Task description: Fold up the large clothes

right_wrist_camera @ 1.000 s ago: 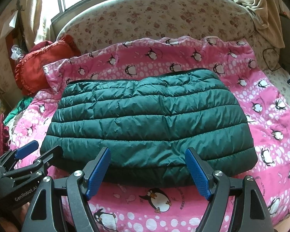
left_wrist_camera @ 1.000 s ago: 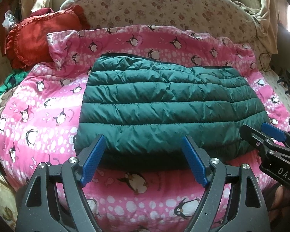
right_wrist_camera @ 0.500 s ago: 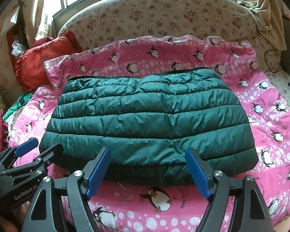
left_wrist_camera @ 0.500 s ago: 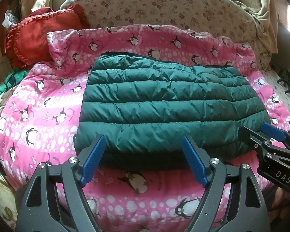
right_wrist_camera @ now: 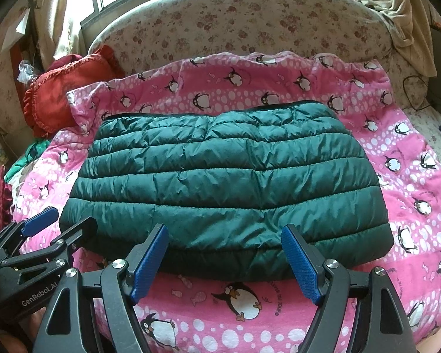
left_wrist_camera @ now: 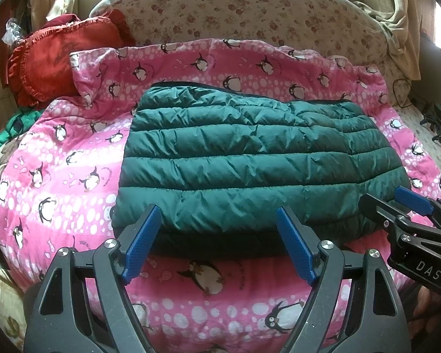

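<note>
A dark green quilted down jacket (left_wrist_camera: 250, 158) lies folded into a flat rectangle on a pink penguin-print quilt (left_wrist_camera: 61, 161); it also shows in the right wrist view (right_wrist_camera: 226, 182). My left gripper (left_wrist_camera: 217, 244) is open and empty, just in front of the jacket's near edge, towards its left half. My right gripper (right_wrist_camera: 225, 261) is open and empty, in front of the near edge at its middle. The right gripper shows at the right of the left wrist view (left_wrist_camera: 397, 206), and the left gripper at the left of the right wrist view (right_wrist_camera: 58, 223).
A red frilled pillow (left_wrist_camera: 53, 61) lies at the back left. A floral curved headboard (left_wrist_camera: 250, 8) stands behind the quilt. Green cloth (left_wrist_camera: 11, 126) lies at the left edge. Cables and dark objects (left_wrist_camera: 435, 117) sit on the right.
Both grippers have drawn back slightly from the jacket and stayed open. The jacket has not moved.
</note>
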`<state>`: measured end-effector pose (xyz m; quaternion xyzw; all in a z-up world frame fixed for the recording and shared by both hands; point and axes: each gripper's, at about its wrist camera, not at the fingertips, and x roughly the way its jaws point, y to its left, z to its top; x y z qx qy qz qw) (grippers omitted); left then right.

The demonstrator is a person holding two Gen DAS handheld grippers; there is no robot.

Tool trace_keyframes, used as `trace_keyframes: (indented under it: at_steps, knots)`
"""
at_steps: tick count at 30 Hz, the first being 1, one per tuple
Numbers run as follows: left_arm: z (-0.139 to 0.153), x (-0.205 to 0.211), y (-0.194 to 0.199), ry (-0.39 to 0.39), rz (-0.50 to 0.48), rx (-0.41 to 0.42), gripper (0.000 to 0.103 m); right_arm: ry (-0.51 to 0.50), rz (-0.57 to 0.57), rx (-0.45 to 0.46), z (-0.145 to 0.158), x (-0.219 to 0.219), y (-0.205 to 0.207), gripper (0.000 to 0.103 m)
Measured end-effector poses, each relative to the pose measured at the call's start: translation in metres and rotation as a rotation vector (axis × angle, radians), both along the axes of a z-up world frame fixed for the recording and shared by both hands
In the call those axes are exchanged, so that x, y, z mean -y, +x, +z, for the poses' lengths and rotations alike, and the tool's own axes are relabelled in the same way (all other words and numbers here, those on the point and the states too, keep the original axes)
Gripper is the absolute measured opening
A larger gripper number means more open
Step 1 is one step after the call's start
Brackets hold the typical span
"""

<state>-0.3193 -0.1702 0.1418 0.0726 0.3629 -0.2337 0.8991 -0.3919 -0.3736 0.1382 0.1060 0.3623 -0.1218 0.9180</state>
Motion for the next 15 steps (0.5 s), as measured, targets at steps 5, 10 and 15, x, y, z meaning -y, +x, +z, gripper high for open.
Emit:
trace_keyframes:
  at_steps: [5, 10, 15]
  knots:
    - [0.0010, 0.0032, -0.0024, 0.005, -0.005, 0.013, 0.081, -0.001, 0.000, 0.000, 0.0002, 0.0002, 0.0003, 0.077]
    - [0.0001, 0.0028, -0.0021, 0.004, -0.007, 0.008, 0.081, 0.001, 0.000, -0.004, -0.0007, -0.0002, 0.0002, 0.077]
    - [-0.0005, 0.0028, -0.0019, 0.006, -0.008, 0.010, 0.081, 0.000, 0.000, -0.006, -0.0013, -0.0003, 0.0006, 0.077]
